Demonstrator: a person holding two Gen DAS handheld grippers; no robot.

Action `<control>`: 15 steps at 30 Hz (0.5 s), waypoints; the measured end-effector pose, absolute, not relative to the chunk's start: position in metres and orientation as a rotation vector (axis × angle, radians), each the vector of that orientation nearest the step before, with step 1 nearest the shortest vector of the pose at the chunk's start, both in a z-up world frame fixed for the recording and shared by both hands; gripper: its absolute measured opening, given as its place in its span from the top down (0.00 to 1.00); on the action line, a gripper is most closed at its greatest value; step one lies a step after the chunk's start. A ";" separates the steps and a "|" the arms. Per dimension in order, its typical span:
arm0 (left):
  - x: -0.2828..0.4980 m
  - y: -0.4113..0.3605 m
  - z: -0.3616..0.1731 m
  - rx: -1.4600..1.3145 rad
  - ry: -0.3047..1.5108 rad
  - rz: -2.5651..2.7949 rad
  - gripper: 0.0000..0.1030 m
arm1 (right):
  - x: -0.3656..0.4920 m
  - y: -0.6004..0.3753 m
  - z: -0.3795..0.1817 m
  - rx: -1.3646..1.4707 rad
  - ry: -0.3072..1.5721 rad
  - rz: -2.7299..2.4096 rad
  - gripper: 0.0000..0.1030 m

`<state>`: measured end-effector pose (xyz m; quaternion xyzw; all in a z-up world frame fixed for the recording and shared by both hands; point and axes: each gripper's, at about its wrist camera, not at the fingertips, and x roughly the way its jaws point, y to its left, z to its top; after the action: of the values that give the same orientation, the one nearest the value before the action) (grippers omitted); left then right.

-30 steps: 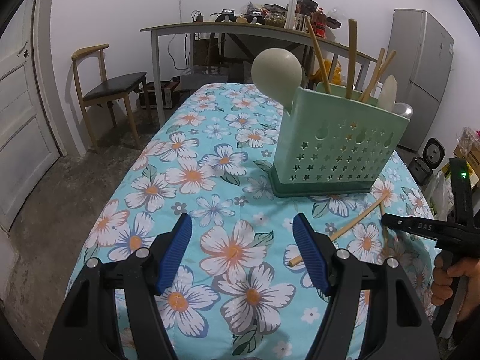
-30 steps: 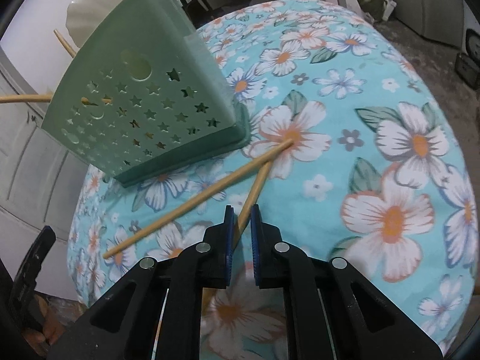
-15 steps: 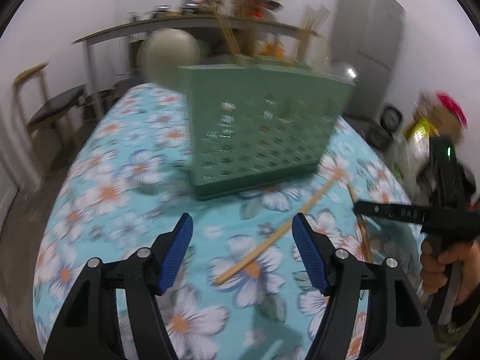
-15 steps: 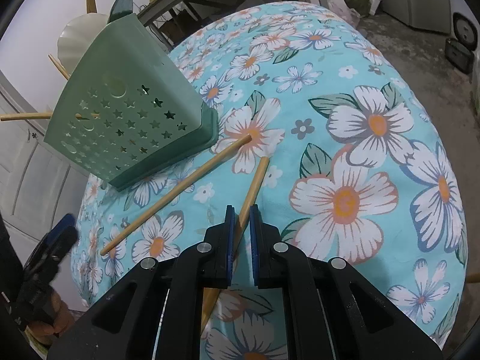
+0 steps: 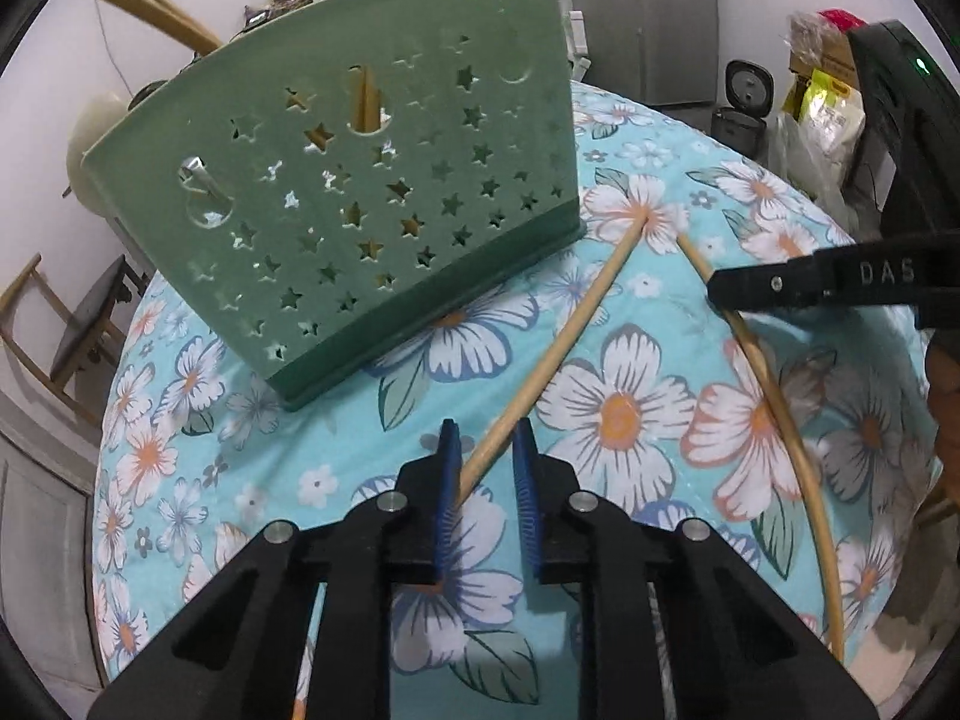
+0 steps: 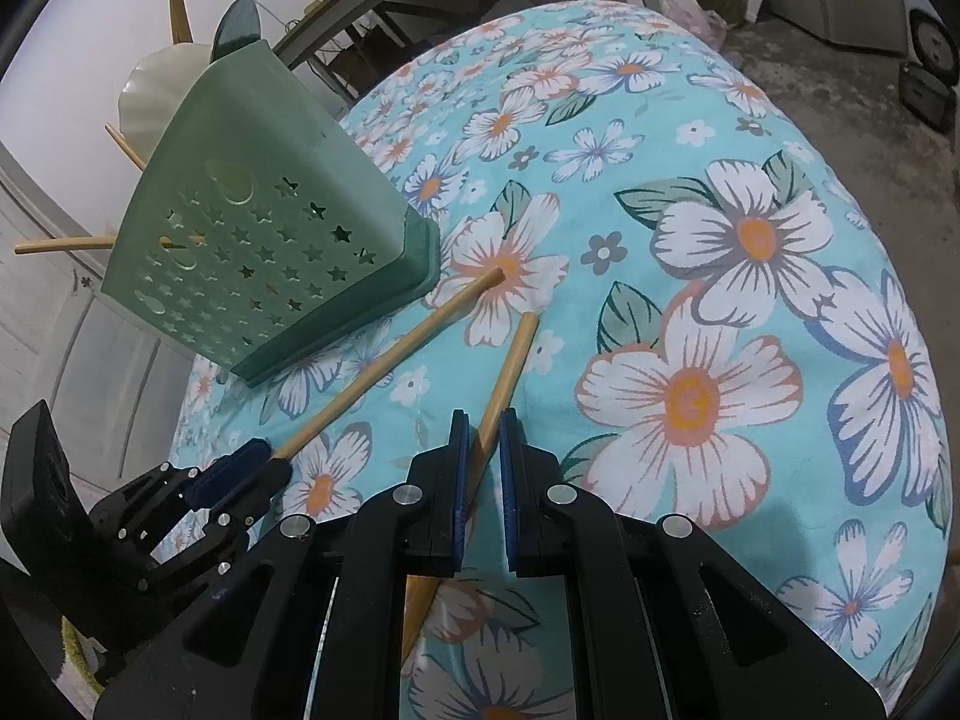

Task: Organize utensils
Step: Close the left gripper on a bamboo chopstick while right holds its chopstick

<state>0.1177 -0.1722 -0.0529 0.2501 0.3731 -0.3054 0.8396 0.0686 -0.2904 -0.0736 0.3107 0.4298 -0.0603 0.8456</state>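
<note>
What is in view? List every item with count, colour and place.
utensil holder: one, green, on the tablecloth.
tablecloth: one, teal with flowers, over the table.
pale ladle: one, cream, in the holder.
left chopstick: one, tan, lying beside the holder.
right chopstick: one, tan, alongside it.
fridge: one, grey, back wall.
chair: one, wooden, floor at left.
left hand-held gripper: one, black with blue pads, just been closing around the left chopstick, gap remaining.
right hand-held gripper: one, same colours, clamped on the right chopstick.
</note>
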 end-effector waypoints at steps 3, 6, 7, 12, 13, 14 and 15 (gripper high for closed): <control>0.115 -0.171 -0.053 0.547 0.784 -0.652 0.87 | 0.067 -0.291 -0.074 0.662 0.904 -0.120 0.92; 0.110 -0.169 -0.054 0.562 0.787 -0.653 0.89 | 0.066 -0.291 -0.074 0.666 0.900 -0.117 0.92; 0.108 -0.167 -0.054 0.565 0.789 -0.653 0.89 | 0.066 -0.291 -0.074 0.667 0.900 -0.116 0.92; 0.093 -0.153 -0.053 0.579 0.813 -0.638 0.90 | 0.065 -0.293 -0.074 0.674 0.898 -0.108 0.92; 0.090 -0.150 -0.053 0.581 0.820 -0.631 0.90 | 0.065 -0.294 -0.074 0.675 0.897 -0.106 0.92; 0.087 -0.145 -0.053 0.582 0.827 -0.624 0.90 | 0.064 -0.295 -0.074 0.676 0.896 -0.105 0.92; 0.084 -0.139 -0.053 0.581 0.839 -0.613 0.90 | 0.064 -0.295 -0.074 0.677 0.896 -0.103 0.92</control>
<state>0.0835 -0.1391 -0.0526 0.2734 0.3951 -0.2888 0.8281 0.0636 -0.2952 -0.0739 0.3208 0.4244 -0.0490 0.8453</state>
